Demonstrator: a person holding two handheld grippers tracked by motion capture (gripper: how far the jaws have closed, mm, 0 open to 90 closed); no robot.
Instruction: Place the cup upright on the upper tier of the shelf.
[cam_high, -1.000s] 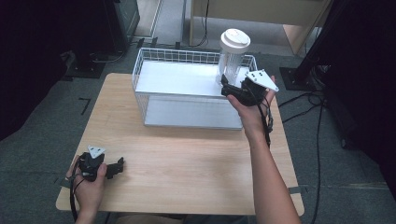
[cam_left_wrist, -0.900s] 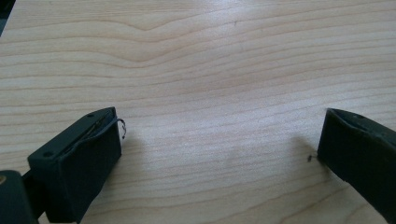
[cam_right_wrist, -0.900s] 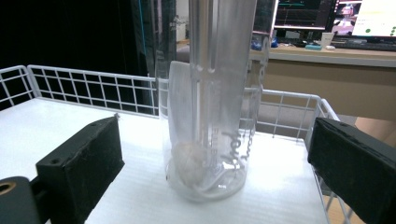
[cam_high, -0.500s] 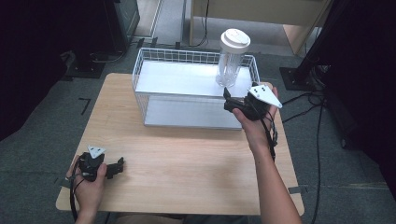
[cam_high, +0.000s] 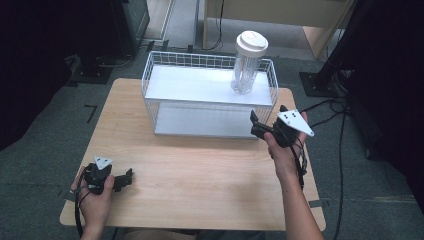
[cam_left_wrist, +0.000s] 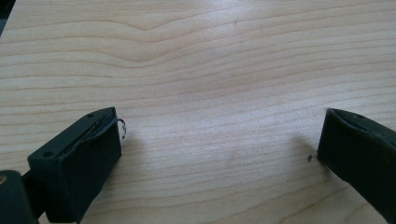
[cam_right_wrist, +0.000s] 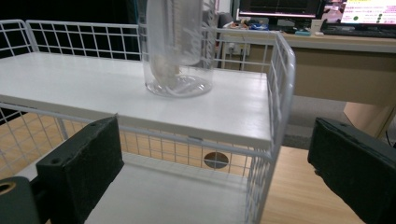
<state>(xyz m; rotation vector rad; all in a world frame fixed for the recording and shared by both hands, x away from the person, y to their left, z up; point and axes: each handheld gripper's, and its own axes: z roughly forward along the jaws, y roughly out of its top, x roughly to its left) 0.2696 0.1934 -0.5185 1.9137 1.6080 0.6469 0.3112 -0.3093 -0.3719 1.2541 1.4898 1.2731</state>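
Jar: we see the clear jar (cam_high: 247, 62) with its white lid (cam_high: 252, 42) upright on the top shelf (cam_high: 190, 85) of the white wire rack (cam_high: 150, 75), near the right end and free of any grip.
Right gripper: our right gripper (cam_high: 256, 126) hangs in front of the rack's right corner, jaws wide with nothing between them; its own view looks up at the jar's base (cam_right_wrist: 177, 86).
Left gripper: our left gripper (cam_high: 127, 177) rests low over the wooden table (cam_high: 200, 175) near its front left corner, jaws wide and empty.
Step, as we judge it: the jar is set down and we are clearing away from it.
Doing it well: we keep the open jaws off the wire rim (cam_right_wrist: 282, 65) so the rack does not jolt and tip the tall jar.
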